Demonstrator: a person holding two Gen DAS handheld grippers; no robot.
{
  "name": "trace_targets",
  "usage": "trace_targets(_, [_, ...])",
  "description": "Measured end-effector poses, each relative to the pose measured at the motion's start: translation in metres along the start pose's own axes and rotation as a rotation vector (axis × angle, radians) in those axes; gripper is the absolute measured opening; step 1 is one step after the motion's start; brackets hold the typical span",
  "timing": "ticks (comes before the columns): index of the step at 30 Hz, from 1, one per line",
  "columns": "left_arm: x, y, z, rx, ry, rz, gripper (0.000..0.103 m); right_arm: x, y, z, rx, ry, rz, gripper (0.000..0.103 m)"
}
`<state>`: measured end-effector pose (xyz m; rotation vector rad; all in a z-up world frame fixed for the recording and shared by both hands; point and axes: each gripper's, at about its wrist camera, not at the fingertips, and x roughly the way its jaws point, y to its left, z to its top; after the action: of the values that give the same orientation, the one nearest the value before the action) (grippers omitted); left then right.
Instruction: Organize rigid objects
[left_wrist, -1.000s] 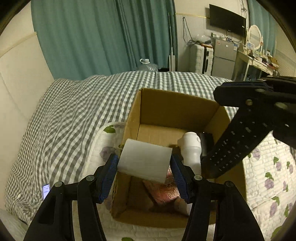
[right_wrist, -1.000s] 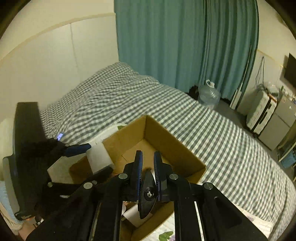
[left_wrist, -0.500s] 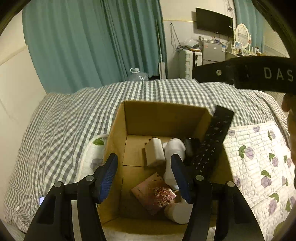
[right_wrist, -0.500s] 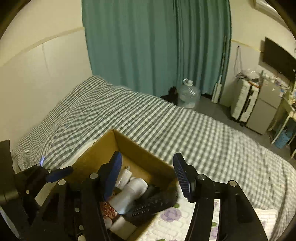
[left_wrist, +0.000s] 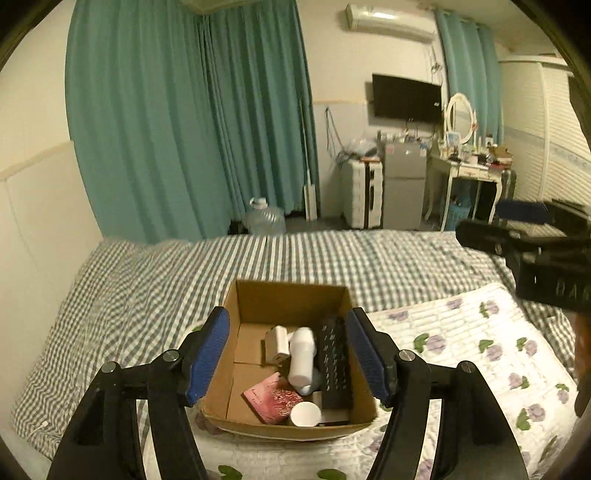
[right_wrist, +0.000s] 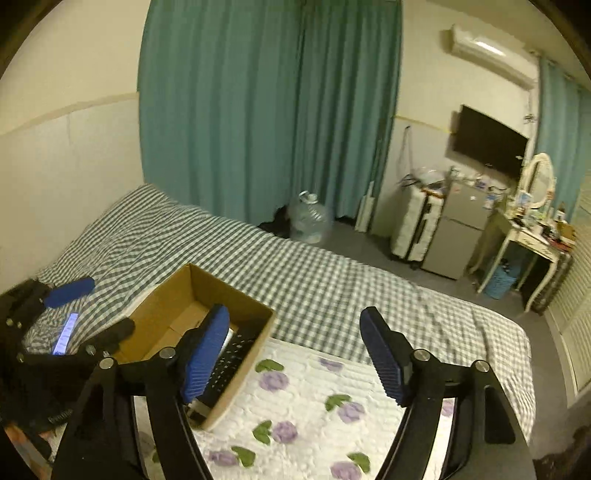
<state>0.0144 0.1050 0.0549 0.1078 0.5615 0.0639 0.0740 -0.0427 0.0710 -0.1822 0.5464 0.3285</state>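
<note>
An open cardboard box (left_wrist: 291, 295) sits on the bed; it also shows in the right wrist view (right_wrist: 173, 302). Inside lie a black remote (left_wrist: 334, 362), a white bottle (left_wrist: 301, 356), a small white block (left_wrist: 277, 341), a pink packet (left_wrist: 275, 400) and a white cup (left_wrist: 305, 414). My left gripper (left_wrist: 288, 356) is open and empty, raised above and in front of the box. My right gripper (right_wrist: 295, 354) is open and empty, to the right of the box above the floral quilt; it also shows at the right edge of the left wrist view (left_wrist: 517, 229).
The box stands on a white floral quilt (left_wrist: 461, 350) over a grey checked bedspread (left_wrist: 147, 280). A lit phone (right_wrist: 65, 332) lies on the bed at left. Beyond are teal curtains (left_wrist: 184, 129), a water jug (left_wrist: 264, 219), a suitcase (right_wrist: 415, 229) and a dressing table (right_wrist: 528, 236).
My left gripper let go of the white block and my right let go of the black remote; both now lie in the box. Both grippers opened and pulled up and back.
</note>
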Motion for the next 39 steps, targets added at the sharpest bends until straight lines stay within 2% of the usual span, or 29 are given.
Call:
trace_targets(2, [-0.011, -0.007, -0.001, 0.013, -0.019, 0.001, 0.071, -0.016, -0.003, -0.008, 0.022, -0.018, -0.02, 0.076])
trace_targets(7, [-0.026, -0.023, -0.006, 0.035, -0.051, 0.007, 0.073, -0.041, -0.009, -0.034, 0.092, -0.068, -0.068, 0.097])
trace_targets(10, [-0.026, -0.025, -0.009, 0.03, -0.051, 0.019, 0.074, -0.042, -0.011, -0.05, 0.13, -0.082, -0.092, 0.103])
trace_targets(13, [-0.024, -0.021, -0.015, -0.006, -0.055, 0.022, 0.075, -0.041, -0.011, -0.067, 0.163, -0.1, -0.123, 0.103])
trace_targets(15, [-0.023, -0.016, -0.025, -0.041, -0.057, 0.026, 0.075, -0.038, -0.013, -0.077, 0.191, -0.106, -0.11, 0.103])
trace_targets(19, [-0.017, -0.013, -0.045, -0.042, -0.065, 0.063, 0.075, -0.027, -0.005, -0.098, 0.187, -0.109, -0.124, 0.103])
trace_targets(22, [-0.015, -0.013, -0.053, -0.058, -0.06, 0.059, 0.075, -0.017, -0.001, -0.109, 0.202, -0.088, -0.123, 0.103])
trace_targets(25, [-0.013, -0.014, -0.061, -0.076, -0.048, 0.051, 0.075, -0.006, 0.005, -0.113, 0.175, -0.033, -0.131, 0.103])
trace_targets(39, [-0.006, -0.014, -0.069, -0.064, -0.005, 0.066, 0.075, -0.013, 0.005, -0.116, 0.191, -0.053, -0.163, 0.103])
